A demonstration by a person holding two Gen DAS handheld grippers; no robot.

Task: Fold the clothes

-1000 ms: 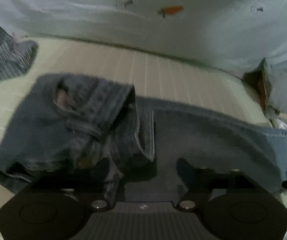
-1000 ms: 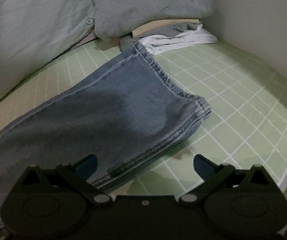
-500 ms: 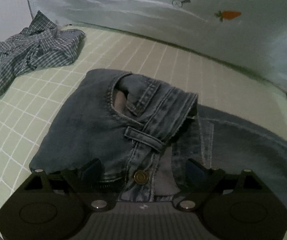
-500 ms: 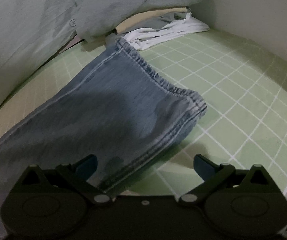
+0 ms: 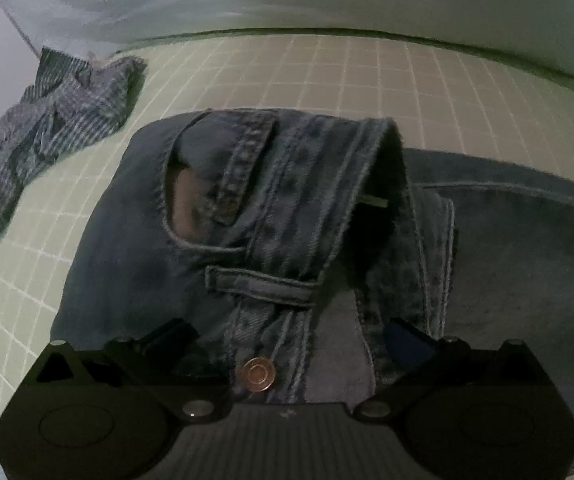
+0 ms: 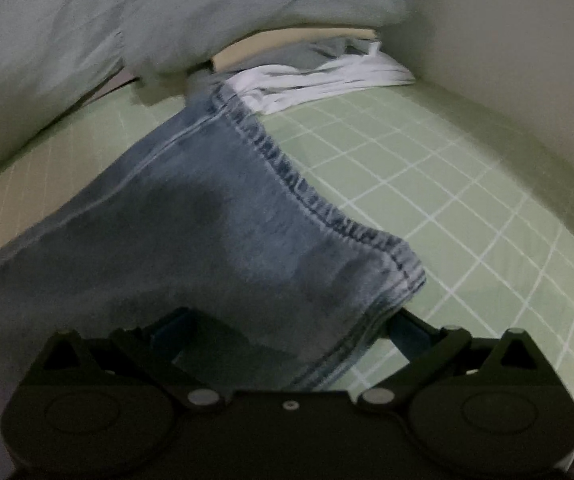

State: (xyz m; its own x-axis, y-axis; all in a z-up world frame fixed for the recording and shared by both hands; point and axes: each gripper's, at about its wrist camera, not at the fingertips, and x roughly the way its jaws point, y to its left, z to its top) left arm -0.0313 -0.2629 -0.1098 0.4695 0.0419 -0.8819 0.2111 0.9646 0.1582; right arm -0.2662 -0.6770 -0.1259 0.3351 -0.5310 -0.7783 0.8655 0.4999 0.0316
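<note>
Jeans (image 5: 159, 264) spread on the green checked bed (image 5: 367, 76), left claw (image 5: 287, 340) just opened wide over the waistband, right claw (image 6: 291, 328) wide astride the leg hem, checked shirt (image 5: 47, 120) near the bed's far left edge

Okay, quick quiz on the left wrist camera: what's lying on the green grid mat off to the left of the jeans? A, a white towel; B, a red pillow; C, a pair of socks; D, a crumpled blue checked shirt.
D: a crumpled blue checked shirt lies on the green grid mat, left of the jeans and apart from them.
</note>
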